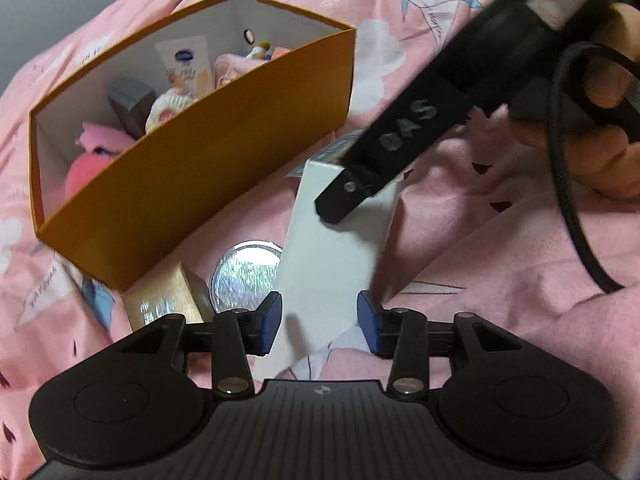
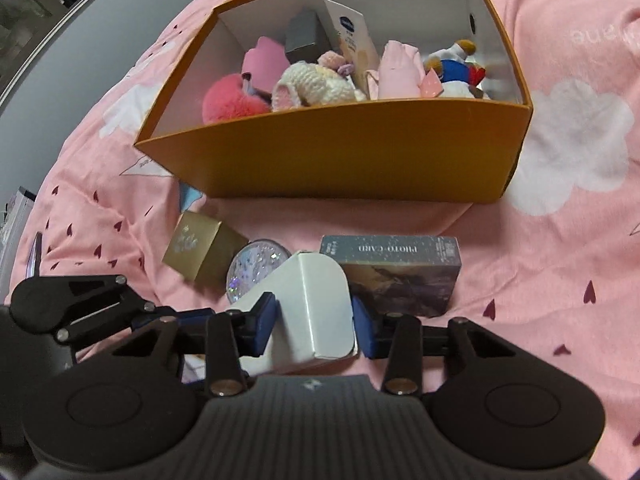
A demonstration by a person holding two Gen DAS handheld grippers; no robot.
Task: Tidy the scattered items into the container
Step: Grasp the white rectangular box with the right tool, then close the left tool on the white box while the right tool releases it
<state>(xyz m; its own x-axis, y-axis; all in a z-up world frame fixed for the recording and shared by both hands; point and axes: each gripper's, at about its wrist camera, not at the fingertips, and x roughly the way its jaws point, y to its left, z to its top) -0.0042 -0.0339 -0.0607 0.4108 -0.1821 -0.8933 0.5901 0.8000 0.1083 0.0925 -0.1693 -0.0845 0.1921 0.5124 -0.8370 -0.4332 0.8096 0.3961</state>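
Observation:
A long white carton (image 1: 340, 240) lies tilted on the pink bedsheet in front of the orange box (image 1: 192, 184). My left gripper (image 1: 319, 322) has its blue pads on both sides of the carton's near end. My right gripper (image 2: 314, 326) has its pads on both sides of the other end of the white carton (image 2: 312, 312). In the left wrist view the right gripper's black fingers (image 1: 360, 184) rest on the carton. The orange box (image 2: 360, 160) holds plush toys, a tube and small boxes. A gold box (image 2: 200, 250), a glittery round tin (image 2: 256, 268) and a photo-card box (image 2: 400, 276) lie in front of it.
The pink bedsheet (image 2: 540, 280) is rumpled around the items. A grey floor edge (image 2: 80, 40) runs along the far left. A black cable (image 1: 568, 160) hangs from the right gripper, near the hand that holds it.

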